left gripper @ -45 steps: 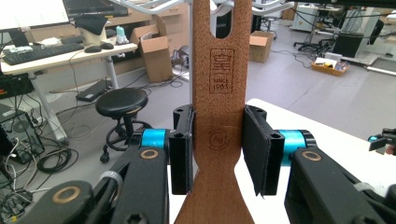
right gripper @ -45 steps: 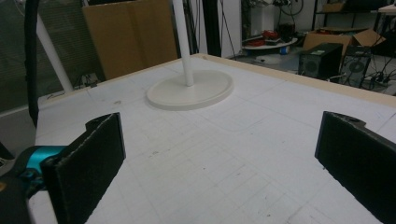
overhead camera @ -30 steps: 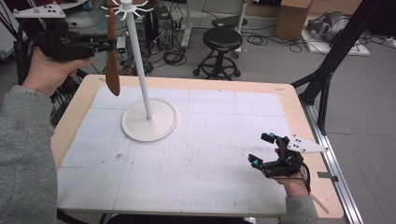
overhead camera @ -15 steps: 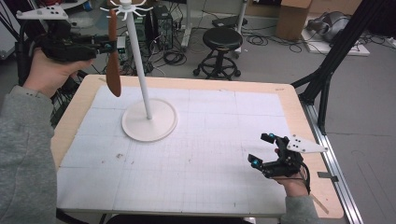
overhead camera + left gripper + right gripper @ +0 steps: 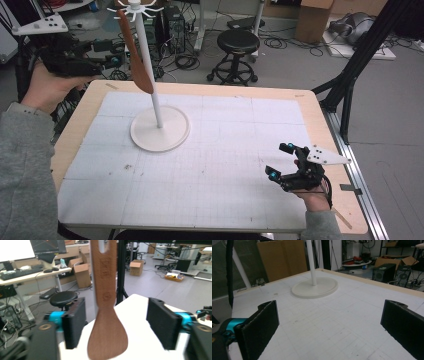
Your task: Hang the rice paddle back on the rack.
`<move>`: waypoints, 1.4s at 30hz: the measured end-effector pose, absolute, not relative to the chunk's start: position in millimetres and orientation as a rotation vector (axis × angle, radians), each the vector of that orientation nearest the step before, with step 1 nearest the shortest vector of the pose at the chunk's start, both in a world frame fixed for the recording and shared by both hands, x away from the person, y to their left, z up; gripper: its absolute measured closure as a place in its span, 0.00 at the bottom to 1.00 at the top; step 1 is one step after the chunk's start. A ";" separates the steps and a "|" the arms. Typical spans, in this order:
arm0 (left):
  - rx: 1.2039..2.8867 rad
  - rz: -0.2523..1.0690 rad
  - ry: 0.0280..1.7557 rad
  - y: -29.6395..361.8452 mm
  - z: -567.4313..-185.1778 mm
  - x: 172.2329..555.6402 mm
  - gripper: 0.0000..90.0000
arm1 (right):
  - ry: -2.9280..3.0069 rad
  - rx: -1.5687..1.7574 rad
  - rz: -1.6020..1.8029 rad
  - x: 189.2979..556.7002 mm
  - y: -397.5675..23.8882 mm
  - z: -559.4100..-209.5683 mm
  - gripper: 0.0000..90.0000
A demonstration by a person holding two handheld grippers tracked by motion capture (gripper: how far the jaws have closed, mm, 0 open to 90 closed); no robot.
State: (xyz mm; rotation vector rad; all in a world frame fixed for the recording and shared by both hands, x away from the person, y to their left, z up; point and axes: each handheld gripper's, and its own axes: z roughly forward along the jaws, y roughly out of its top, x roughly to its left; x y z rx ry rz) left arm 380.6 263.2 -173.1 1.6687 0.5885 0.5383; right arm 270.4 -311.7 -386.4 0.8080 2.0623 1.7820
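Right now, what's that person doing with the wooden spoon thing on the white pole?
A person is hanging a wooden spatula on a white stand with hooks at the top. The spatula hangs from a hook beside the pole. The left gripper has just been opening, and its fingers now stand apart on either side of the spatula without pressing on it. The right gripper rests open near the table's right edge, with nothing between its fingers.
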 end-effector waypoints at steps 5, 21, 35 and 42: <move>1.656 0.571 0.562 261.8 -182.4 369.3 0.15 | 2.059 0.809 1.779 268.0 -311.8 -386.1 0.00; 1.620 0.466 0.626 277.4 -222.1 350.1 0.02 | 2.047 0.817 1.769 261.8 -317.6 -386.0 0.00; 1.703 0.491 0.597 260.2 -262.6 334.9 0.02 | 2.047 0.818 1.772 261.8 -318.9 -386.7 0.00; 1.686 0.481 0.617 263.7 -281.2 326.6 0.02 | 2.044 0.812 1.766 262.2 -319.3 -386.2 0.00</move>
